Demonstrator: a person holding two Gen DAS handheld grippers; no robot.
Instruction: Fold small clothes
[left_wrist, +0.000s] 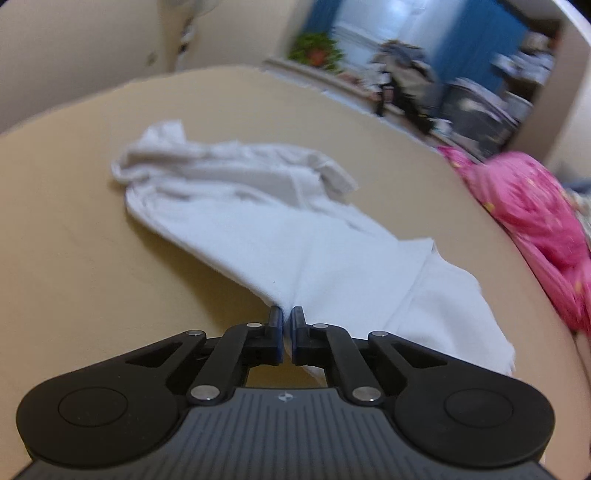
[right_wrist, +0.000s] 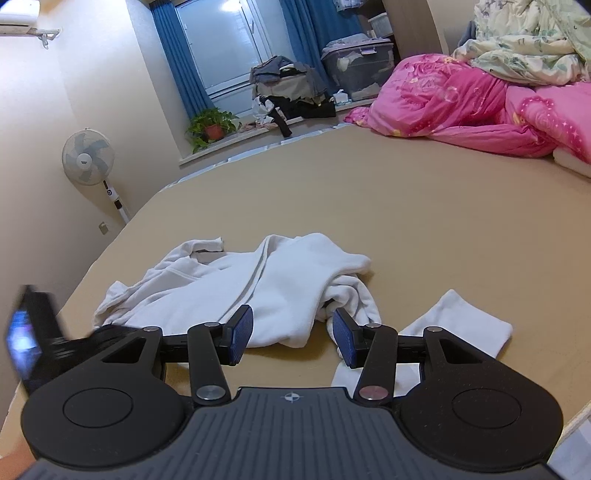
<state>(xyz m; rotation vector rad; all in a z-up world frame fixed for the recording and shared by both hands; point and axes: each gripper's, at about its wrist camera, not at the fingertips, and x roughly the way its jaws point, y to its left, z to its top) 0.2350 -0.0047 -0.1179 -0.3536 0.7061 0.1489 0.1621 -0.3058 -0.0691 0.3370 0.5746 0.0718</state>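
Left wrist view. Left tongs (left_wrist: 287, 314) drawn together to a narrow slit, tips pinching the near edge of a white garment (left_wrist: 258, 225). Cloth pulled into a small peak at the tips, fanning out from there across the tan bed (left_wrist: 74, 258). Far end of the garment bunched and rumpled, with folds and a seam showing; near end smooth and flat. A second flap of white cloth to the right of the tips, partly under the tongs' frame. Pink quilt (left_wrist: 535, 221) at the right edge of the bed, apart from the garment. Background blurred: blue curtains (left_wrist: 480, 48), a potted plant (left_wrist: 317, 51) on a sill, a dark heap of clothes (left_wrist: 402, 74).

Right wrist view. Right tongs (right_wrist: 291, 332) standing at a middling width, blue pads facing each other, nothing clamped between them. White garment lying crumpled on the bed just beyond the tips, its near hem reaching into the gap between the pads without being pressed. A white sock (right_wrist: 461, 325) flat on the bed to the right, partly behind the right finger. Dark blurred device (right_wrist: 33, 336) at the left edge, low over the bed beside the garment. Further off: a standing fan (right_wrist: 88, 158) by the wall, plant and piled clothes on the window sill, a plastic storage box (right_wrist: 360, 66), pink quilt and a pale floral quilt (right_wrist: 528, 40) heaped at the head of the bed.
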